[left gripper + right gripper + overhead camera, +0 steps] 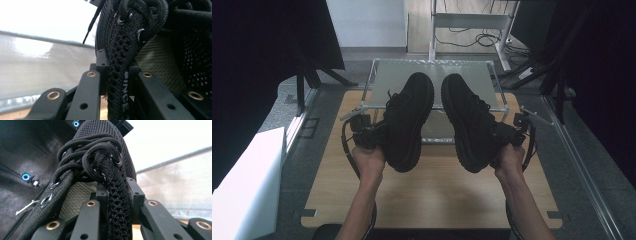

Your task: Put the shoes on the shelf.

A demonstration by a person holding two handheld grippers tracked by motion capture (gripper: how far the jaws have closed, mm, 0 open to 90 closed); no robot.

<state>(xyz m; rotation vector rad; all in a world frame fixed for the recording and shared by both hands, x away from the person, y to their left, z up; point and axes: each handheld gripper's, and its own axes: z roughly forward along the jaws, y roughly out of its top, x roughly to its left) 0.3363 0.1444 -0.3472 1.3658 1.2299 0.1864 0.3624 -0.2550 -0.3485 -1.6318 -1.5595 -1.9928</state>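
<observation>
Between each tongs' clamped jaws, left tongs (371, 131) and right tongs (508, 134), hangs a black shoe's (408, 117) collar.

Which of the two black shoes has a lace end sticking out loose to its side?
The left shoe, held by the left tongs; the right shoe's laces lie tucked on top.

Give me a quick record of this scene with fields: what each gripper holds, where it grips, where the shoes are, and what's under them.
left gripper: shut on the left shoe, jaws pinching the mesh edge of its opening beside the eyelets
right gripper: shut on the right shoe, jaws clamped on the same kind of mesh edge
shoes: black, laced, held side by side, apart, toes pointing away from the person
below: wooden table with a metal-framed tray at its far end
contact with table: cannot tell
</observation>
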